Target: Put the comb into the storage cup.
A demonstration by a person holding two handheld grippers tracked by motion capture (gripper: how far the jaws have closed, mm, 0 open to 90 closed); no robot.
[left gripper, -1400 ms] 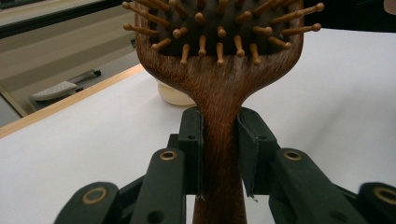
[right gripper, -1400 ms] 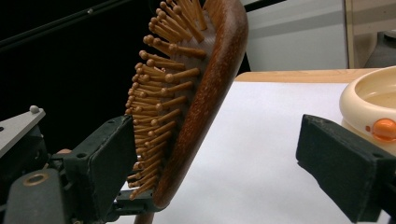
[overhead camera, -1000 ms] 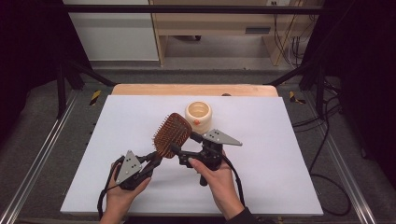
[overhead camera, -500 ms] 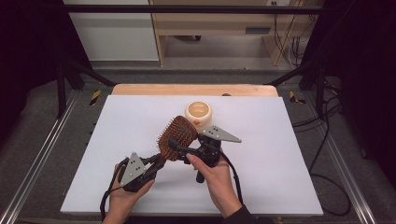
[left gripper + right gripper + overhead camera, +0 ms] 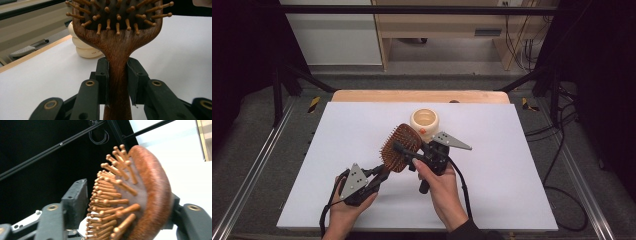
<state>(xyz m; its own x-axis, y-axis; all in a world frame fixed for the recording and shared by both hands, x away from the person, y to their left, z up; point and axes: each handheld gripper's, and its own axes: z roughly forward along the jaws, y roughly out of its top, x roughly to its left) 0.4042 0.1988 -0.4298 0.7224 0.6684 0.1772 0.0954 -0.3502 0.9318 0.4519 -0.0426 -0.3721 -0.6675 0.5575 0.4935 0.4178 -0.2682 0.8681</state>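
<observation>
Left gripper view: your left hand-held gripper (image 5: 117, 82) is clamped tight on the neck of the wooden hairbrush (image 5: 117, 45), one pad each side of the handle, bristles facing the camera. Behind the brush there's a cream ribbed jar (image 5: 83, 45) standing on the white desk (image 5: 37, 82).

High view: your left hand-held gripper (image 5: 379, 175) sits low on the near-left of the desk (image 5: 512, 175), w/ the hairbrush (image 5: 399, 147) held up off the surface, handle down-left, head up-right. The jar (image 5: 424, 122) stands upright just beyond the brush head, apart from it. Your right hand-held gripper (image 5: 404, 150) comes in from the right & reaches across the brush head.

Right gripper view: your right hand-held gripper (image 5: 122, 207) has the brush head (image 5: 150, 195) between its jaws, roughly half open; they've just been closing. Far jaw sits against or v. close to the wooden back; near jaw is at the bristle tips. Can't tell if the pads actually press yet, pic is blurry there.
</observation>
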